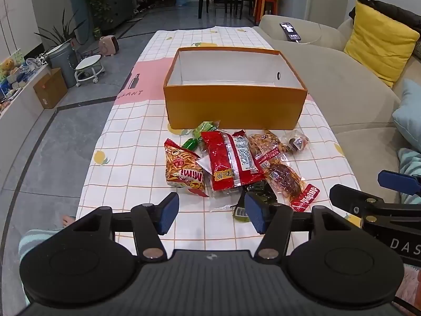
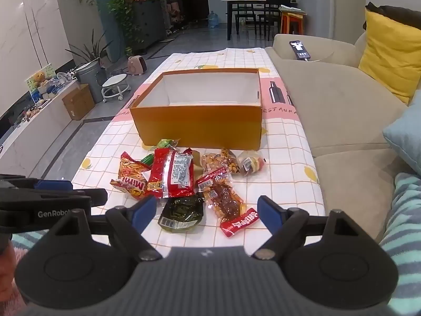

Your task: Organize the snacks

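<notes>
An open orange box (image 1: 234,106) with a white, empty inside stands on the table; it also shows in the right wrist view (image 2: 197,126). In front of it lies a pile of snack packets: a Mimi chips bag (image 1: 183,171) (image 2: 130,177), a big red packet (image 1: 231,162) (image 2: 172,172), a dark green packet (image 2: 181,214), a meat snack in clear wrap (image 1: 285,179) (image 2: 223,202), green candies (image 1: 202,131). My left gripper (image 1: 210,214) is open and empty, just short of the pile. My right gripper (image 2: 208,214) is open and empty, low over the dark green packet and meat snack.
The table wears a white checked cloth (image 1: 136,142). A beige sofa (image 1: 342,84) runs along its right side with a yellow cushion (image 1: 379,44) and a phone (image 1: 290,31). Floor, a small stool (image 1: 88,68) and a cardboard box (image 1: 50,88) lie to the left.
</notes>
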{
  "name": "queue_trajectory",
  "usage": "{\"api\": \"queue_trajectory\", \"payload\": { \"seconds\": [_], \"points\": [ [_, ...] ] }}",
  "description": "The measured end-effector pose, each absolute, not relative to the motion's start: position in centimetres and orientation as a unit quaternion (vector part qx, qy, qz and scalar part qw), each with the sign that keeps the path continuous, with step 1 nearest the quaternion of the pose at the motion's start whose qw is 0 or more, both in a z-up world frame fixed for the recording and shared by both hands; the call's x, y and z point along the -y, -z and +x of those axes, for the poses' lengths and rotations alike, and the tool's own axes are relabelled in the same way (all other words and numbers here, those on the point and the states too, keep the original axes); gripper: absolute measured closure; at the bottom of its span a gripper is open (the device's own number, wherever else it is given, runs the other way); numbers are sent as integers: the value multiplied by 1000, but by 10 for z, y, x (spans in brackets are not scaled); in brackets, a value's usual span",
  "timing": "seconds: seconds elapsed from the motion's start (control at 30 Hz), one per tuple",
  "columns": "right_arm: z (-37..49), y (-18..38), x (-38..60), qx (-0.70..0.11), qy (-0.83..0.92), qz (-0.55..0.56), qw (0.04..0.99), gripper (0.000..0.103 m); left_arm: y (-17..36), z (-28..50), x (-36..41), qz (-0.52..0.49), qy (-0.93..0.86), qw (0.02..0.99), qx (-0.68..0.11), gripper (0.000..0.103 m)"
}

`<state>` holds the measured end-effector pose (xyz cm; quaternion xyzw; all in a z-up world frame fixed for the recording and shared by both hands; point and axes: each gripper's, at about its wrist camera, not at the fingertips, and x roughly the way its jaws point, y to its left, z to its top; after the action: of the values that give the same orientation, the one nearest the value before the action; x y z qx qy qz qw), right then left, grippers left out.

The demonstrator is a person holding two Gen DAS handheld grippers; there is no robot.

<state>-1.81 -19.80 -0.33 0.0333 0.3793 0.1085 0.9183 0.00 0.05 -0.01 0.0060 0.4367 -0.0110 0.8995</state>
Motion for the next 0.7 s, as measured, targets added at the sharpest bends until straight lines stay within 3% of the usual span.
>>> {"api": "queue_trajectory", "payload": {
  "seconds": [0.7],
  "points": [
    [-12, 6, 198, -389, -114, 32, 914, 20, 1, 1, -1, 12, 12, 897, -443, 35]
  ]
}}
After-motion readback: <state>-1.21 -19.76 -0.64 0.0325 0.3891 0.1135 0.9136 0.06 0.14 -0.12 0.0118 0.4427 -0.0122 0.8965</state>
